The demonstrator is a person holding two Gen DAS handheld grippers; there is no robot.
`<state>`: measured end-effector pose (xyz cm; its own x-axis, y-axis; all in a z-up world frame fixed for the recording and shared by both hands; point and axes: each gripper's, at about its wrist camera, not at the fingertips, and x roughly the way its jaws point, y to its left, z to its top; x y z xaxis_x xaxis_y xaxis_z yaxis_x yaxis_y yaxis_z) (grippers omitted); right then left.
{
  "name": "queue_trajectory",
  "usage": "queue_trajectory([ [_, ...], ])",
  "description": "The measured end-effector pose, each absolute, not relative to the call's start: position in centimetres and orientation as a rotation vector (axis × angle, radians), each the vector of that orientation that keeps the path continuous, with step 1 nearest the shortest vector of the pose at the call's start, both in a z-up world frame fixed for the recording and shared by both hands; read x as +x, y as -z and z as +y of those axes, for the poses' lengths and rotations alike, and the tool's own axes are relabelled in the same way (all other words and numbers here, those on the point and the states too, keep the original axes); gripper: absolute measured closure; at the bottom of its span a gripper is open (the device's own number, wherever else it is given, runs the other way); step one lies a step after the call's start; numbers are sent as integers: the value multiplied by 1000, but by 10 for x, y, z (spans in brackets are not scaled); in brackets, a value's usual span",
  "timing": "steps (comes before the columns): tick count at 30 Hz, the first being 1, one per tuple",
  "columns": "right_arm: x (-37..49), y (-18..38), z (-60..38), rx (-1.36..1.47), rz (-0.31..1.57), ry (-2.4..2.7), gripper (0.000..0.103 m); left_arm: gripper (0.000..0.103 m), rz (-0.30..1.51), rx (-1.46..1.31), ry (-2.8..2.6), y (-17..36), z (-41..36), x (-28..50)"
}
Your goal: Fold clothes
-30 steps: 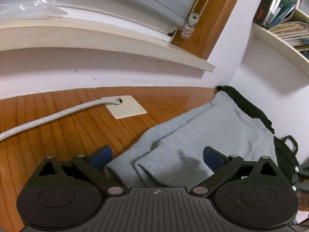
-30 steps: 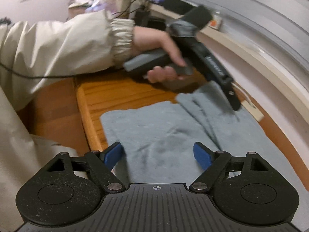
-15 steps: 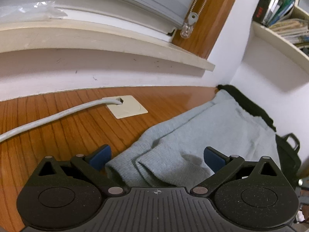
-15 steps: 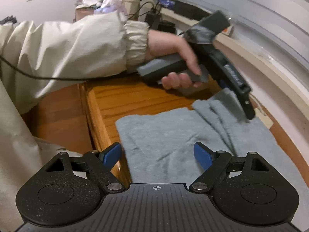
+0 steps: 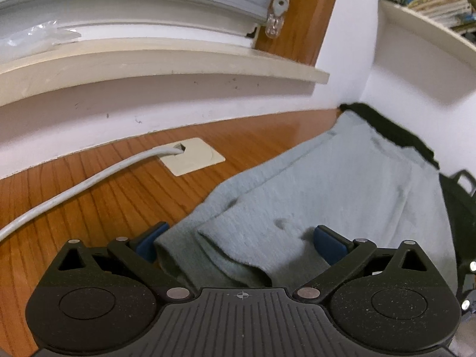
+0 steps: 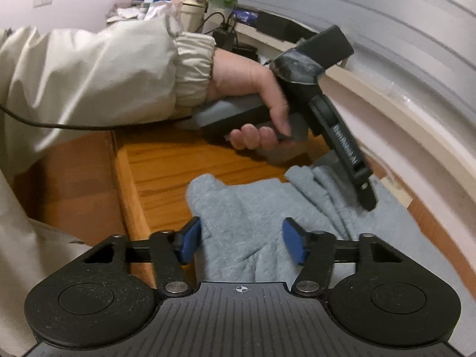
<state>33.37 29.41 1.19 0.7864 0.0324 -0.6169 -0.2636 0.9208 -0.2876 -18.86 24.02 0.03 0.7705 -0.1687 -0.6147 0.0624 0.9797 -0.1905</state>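
The right gripper [image 6: 242,245] is closing its fingers around a bunched corner of the grey garment [image 6: 238,208] (pads not yet pressing). The left gripper [image 5: 238,242], fingers apart, straddles its folded edge on the desk [image 5: 104,196].

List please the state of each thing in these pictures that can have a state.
Grey garment: spread on the wooden table, near edge doubled over.
Left claw: open, folded edge between the fingers.
Right claw: closing, bunched cloth between its pads.
White cable: runs into the table's outlet plate.
Window blind: lowered.
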Motion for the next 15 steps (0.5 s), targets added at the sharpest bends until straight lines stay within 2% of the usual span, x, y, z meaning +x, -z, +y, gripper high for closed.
queue_trajectory([
  [5, 336, -8, 295, -407, 636, -142, 54, 5, 732, -166, 137, -5, 244, -190],
  [6, 336, -7, 295, -412, 632, -137, 58, 9, 736, -166, 139, -5, 244, -191],
  [8, 336, -6, 294, -427, 623, -130, 63, 19, 736, -167, 138, -7, 242, -194],
  [10, 337, -5, 294, -443, 621, -122, 66, 37, 726, -164, 114, -7, 238, -197],
  [11, 338, -5, 294, -450, 619, -123, 68, 38, 721, -159, 105, -7, 236, -198],
  [13, 338, -4, 295, -462, 612, -119, 69, 52, 709, -151, 93, -6, 232, -199],
  [15, 339, -5, 295, -464, 604, -116, 71, 60, 697, -162, 83, -7, 229, -201],
])
